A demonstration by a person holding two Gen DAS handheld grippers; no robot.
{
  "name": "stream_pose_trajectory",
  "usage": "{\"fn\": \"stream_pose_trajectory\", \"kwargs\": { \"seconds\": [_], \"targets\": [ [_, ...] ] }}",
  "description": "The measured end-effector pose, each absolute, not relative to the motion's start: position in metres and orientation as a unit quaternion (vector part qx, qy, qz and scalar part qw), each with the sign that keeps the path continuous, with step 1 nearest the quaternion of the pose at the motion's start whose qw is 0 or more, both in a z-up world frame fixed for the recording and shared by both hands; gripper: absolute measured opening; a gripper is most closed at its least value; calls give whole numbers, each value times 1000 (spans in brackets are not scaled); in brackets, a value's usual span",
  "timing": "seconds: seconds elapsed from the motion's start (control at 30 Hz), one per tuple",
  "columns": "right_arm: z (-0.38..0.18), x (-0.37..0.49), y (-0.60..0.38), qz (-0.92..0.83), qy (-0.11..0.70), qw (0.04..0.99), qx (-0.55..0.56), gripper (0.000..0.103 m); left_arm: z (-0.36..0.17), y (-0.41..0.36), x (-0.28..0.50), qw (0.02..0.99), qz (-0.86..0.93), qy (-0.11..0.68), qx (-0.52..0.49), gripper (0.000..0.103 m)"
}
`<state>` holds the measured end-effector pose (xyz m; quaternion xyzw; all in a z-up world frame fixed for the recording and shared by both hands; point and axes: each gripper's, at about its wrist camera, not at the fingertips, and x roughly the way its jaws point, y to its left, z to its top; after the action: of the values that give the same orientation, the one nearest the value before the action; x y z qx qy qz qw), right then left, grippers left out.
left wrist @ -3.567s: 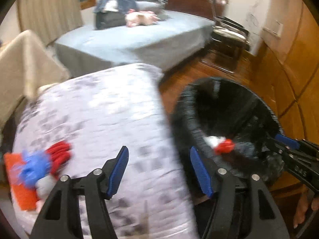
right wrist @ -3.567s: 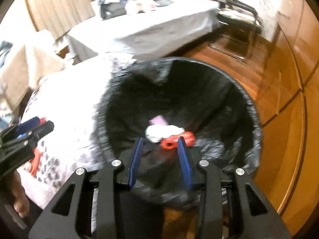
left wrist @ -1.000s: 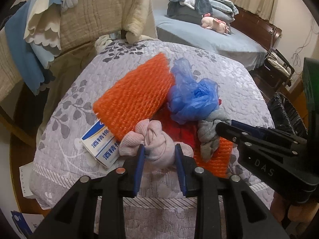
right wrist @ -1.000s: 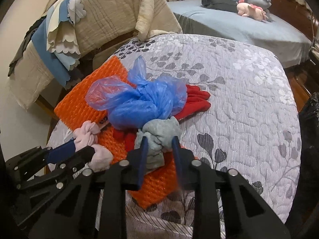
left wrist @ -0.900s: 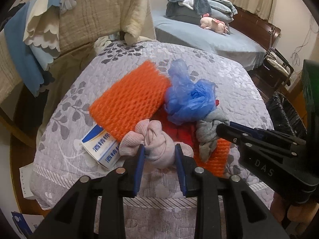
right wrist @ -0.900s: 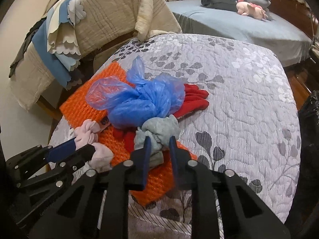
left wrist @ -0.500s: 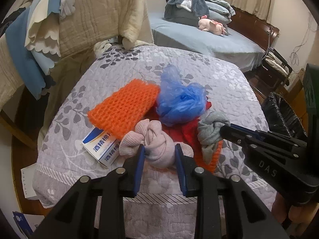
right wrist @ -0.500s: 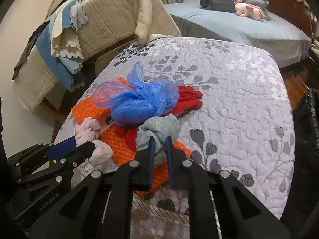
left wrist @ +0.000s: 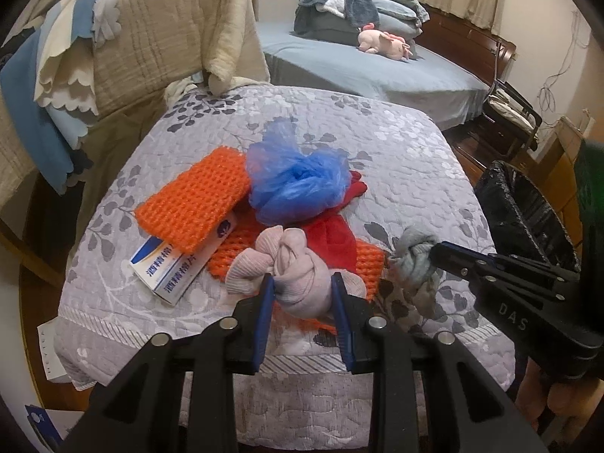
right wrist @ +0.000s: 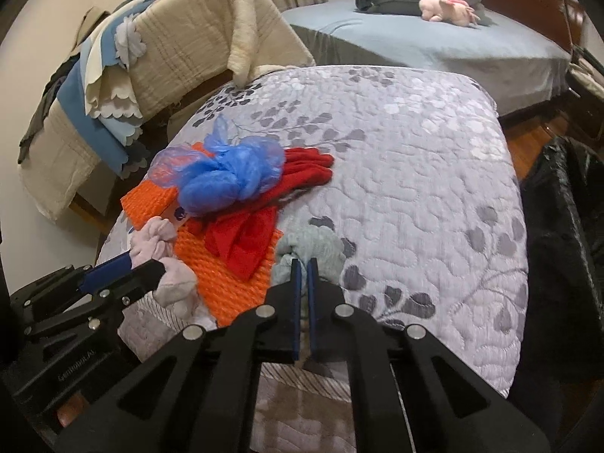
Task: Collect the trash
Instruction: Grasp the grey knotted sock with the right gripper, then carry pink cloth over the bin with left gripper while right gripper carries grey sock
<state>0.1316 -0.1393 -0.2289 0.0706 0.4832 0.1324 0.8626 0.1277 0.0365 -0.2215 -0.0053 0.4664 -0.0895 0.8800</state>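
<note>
My left gripper (left wrist: 302, 287) is shut on a knotted pink sock (left wrist: 290, 268), held just above the near edge of the quilted table (left wrist: 396, 151). My right gripper (right wrist: 302, 264) is shut on a knotted grey sock (right wrist: 313, 245), also seen in the left wrist view (left wrist: 413, 260). On the table remain a blue plastic bag (left wrist: 298, 181), orange foam nets (left wrist: 192, 204), red gloves (right wrist: 302, 173) and a blue-white box (left wrist: 170, 268). The black-lined trash bin (left wrist: 524, 211) stands right of the table.
A chair draped with beige and blue blankets (left wrist: 132, 53) stands behind the table on the left. A bed (left wrist: 377, 71) with a pink plush toy and folded clothes lies beyond. A metal chair (left wrist: 509, 109) stands at the far right.
Both grippers, shut on their socks, have lifted and pulled back from the pile. The grey sock came off the orange net toward the right.
</note>
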Motion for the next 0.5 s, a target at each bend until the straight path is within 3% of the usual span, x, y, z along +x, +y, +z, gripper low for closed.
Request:
{"fn": "stream_pose_trajectory", "kwargs": {
  "seconds": [0.5],
  "targets": [
    [-206, 121, -177, 114, 472, 872, 65, 2, -213, 5, 124, 881, -97, 462, 8, 30]
  ]
}}
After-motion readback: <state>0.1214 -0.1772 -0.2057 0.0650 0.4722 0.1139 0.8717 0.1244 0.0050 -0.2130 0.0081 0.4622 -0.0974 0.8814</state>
